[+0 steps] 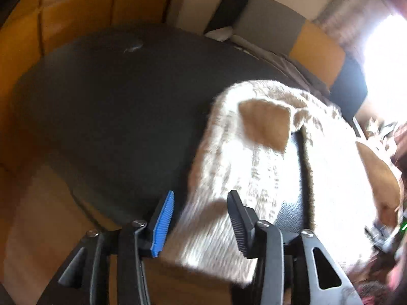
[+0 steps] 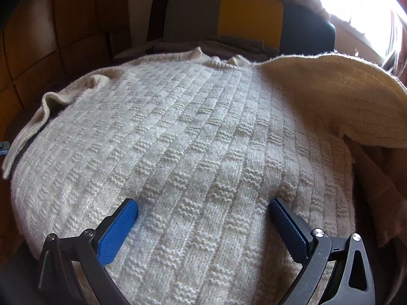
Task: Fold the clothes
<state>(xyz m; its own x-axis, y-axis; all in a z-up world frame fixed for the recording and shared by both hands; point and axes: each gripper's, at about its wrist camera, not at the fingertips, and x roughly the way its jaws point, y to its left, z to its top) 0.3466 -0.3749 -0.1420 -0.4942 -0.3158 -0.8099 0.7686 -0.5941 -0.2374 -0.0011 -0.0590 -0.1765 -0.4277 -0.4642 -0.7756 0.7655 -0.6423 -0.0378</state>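
Garment: a cream knit sweater [image 2: 193, 152] with a basket-weave block pattern lies spread flat on a dark surface [image 1: 106, 106]; whether that surface is a counter or another piece of furniture cannot be told
Sweater sleeve: one sleeve [image 2: 38, 117] lies folded along the left edge of the body in the right wrist view
Sweater neck: the collar edge [image 2: 218, 61] points away from the right wrist camera, toward the chair
Second fabric: a tan knit piece [image 2: 338, 101] overlaps the far right side of the sweater
Left tool [image 1: 201, 218]: released, jaws apart, nothing between them; it is positioned over the near left edge of the sweater [image 1: 254, 157], with the blue pad [image 1: 162, 226] over the dark surface and the black pad over the knit
Right tool [image 2: 203, 228]: released, jaws wide apart, nothing gripped; both fingertips [image 2: 119, 228] sit on or just above the lower middle of the sweater body, contact uncertain
Background: a chair back [image 2: 249, 20] with grey, yellow and dark panels stands beyond the sweater; a bright window [image 2: 356, 7] is at upper right
Image quality: the left wrist view is motion-blurred
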